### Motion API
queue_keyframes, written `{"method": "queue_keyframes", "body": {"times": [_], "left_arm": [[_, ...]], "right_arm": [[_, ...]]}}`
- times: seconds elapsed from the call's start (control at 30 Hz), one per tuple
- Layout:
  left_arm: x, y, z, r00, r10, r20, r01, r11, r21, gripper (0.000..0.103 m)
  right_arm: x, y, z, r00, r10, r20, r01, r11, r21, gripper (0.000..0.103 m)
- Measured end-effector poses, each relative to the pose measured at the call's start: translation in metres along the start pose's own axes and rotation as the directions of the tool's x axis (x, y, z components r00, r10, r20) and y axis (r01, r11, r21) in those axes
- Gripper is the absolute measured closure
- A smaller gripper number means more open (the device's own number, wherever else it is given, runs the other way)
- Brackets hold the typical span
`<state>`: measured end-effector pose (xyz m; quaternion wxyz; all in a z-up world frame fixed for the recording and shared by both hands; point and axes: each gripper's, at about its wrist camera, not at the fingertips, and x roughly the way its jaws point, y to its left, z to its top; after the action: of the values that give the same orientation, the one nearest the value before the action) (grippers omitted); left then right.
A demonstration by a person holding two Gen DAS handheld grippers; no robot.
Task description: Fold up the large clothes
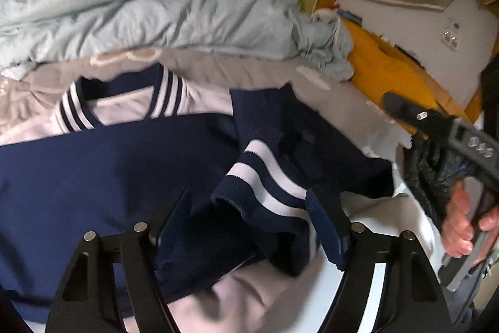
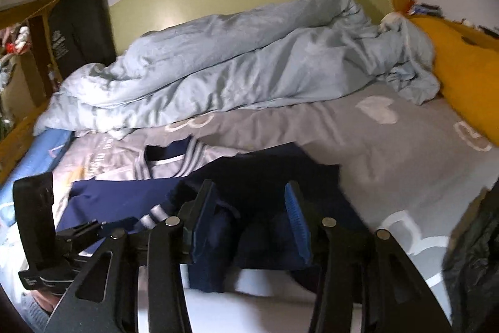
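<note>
A navy and white jacket [image 1: 93,170] lies spread on the bed, its striped collar [image 1: 78,111] toward the duvet. One sleeve is folded across the body, and its navy cuff with white stripes [image 1: 265,177] lies between the jaws of my left gripper [image 1: 249,223]. The pads stand apart from the cuff, so the gripper is open. In the right wrist view, my right gripper [image 2: 249,208] hangs over bunched navy cloth [image 2: 265,177] at the jacket's right edge. Its jaws are open, with cloth between them but not pinched. A hand [image 1: 458,220] holds the right tool.
A crumpled light blue duvet [image 2: 234,61] fills the far side of the bed. A yellow pillow [image 2: 467,77] lies at the right end. A grey sheet with white hearts [image 2: 389,152] is bare to the jacket's right. A dark bag [image 2: 474,255] sits at the near right.
</note>
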<state>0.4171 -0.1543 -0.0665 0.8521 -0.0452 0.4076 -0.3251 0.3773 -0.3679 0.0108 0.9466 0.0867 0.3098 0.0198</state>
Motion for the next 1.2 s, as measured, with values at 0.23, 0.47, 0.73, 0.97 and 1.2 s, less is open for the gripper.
{"method": "queue_keyframes", "body": {"times": [0.23, 0.47, 0.73, 0.97, 1.2], "left_arm": [[0.001, 0.005, 0.008, 0.999, -0.046, 0.022, 0.046, 0.999, -0.014, 0.093], [-0.076, 0.028, 0.045, 0.973, 0.188, 0.134, -0.193, 0.981, 0.028, 0.097], [-0.129, 0.094, 0.072, 0.863, 0.494, 0.101, -0.495, 0.869, -0.015, 0.097], [-0.122, 0.148, 0.059, 0.791, 0.612, 0.002, -0.611, 0.789, -0.066, 0.097], [-0.125, 0.177, 0.046, 0.724, 0.688, -0.05, -0.69, 0.719, -0.085, 0.097]], "right_arm": [[0.001, -0.026, 0.005, 1.0, -0.026, -0.008, 0.027, 0.998, 0.06, 0.052], [0.005, -0.047, 0.005, 1.0, -0.001, -0.022, 0.005, 0.984, 0.177, 0.045], [0.024, -0.034, -0.002, 0.995, -0.021, -0.096, 0.031, 0.994, 0.109, 0.045], [0.036, -0.032, -0.011, 0.989, -0.029, -0.143, 0.042, 0.995, 0.091, 0.044], [0.035, -0.037, -0.01, 0.99, -0.038, -0.135, 0.054, 0.992, 0.115, 0.035]]}}
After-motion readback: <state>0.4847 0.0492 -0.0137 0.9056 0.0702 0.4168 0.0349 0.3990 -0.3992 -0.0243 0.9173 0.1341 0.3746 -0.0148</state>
